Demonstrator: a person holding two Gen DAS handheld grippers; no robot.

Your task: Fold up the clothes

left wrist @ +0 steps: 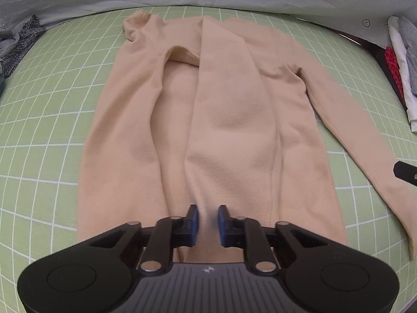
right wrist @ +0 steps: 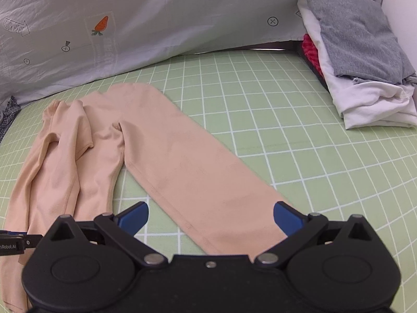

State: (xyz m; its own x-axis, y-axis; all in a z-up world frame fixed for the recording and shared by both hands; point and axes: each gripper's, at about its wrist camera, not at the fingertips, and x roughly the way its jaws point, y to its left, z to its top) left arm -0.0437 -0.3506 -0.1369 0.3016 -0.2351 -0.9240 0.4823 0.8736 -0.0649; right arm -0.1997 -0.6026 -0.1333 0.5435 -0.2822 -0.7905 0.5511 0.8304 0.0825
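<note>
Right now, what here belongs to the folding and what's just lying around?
In the job: peach top; left gripper, pinching its hem; right gripper, open over the sleeve.
Lying about: folded clothes stack; grey sheet; striped garment.

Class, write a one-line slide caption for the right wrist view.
Open right gripper straddles the peach top's sleeve on the green grid mat.

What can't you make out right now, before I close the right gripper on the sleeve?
- Left wrist view: hem of the peach top, hidden under the left gripper; blur between its pads masks how much cloth they pinch.
- Right wrist view: cuff of the sleeve, hidden under the open right gripper.
- Right wrist view: lower layers of the folded stack, covered by its grey garment.
</note>
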